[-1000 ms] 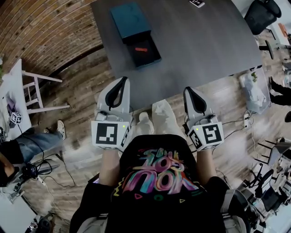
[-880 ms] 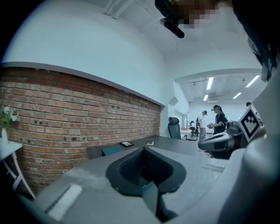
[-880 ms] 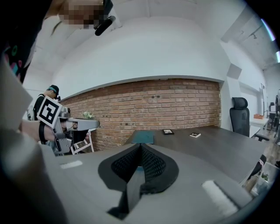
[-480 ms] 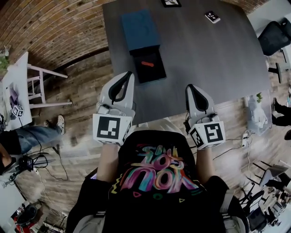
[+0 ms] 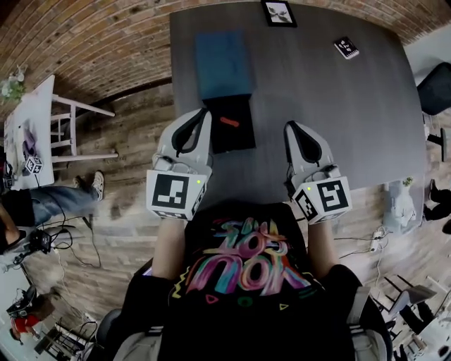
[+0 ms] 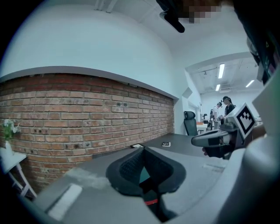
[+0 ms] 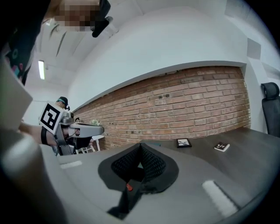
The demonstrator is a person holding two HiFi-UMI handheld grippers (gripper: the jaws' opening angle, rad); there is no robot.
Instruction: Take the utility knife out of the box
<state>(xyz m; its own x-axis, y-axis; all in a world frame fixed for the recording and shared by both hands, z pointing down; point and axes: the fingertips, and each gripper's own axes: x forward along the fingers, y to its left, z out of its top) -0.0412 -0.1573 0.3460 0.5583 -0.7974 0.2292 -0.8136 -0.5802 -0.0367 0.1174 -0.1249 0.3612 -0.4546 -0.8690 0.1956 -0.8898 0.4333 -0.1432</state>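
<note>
Now: red utility knife [image 5: 229, 121] in black box [image 5: 242, 139]; L gripper [image 5: 205, 112], R gripper [image 5: 289, 126] jaws together.

Dark desk [image 5: 331, 120] lies below both grippers. On it is an open black box [image 5: 236, 139] with a small red utility knife [image 5: 229, 122] inside and its blue lid [image 5: 223, 63] touching the far edge. Left gripper [image 5: 204, 113] has its tip just beside the box's left edge; right gripper [image 5: 289, 127] is well apart to the right, and both have their jaws together. Near the desk's far edge are a framed picture [image 5: 279, 12] and a small dark card [image 5: 346, 47].
</note>
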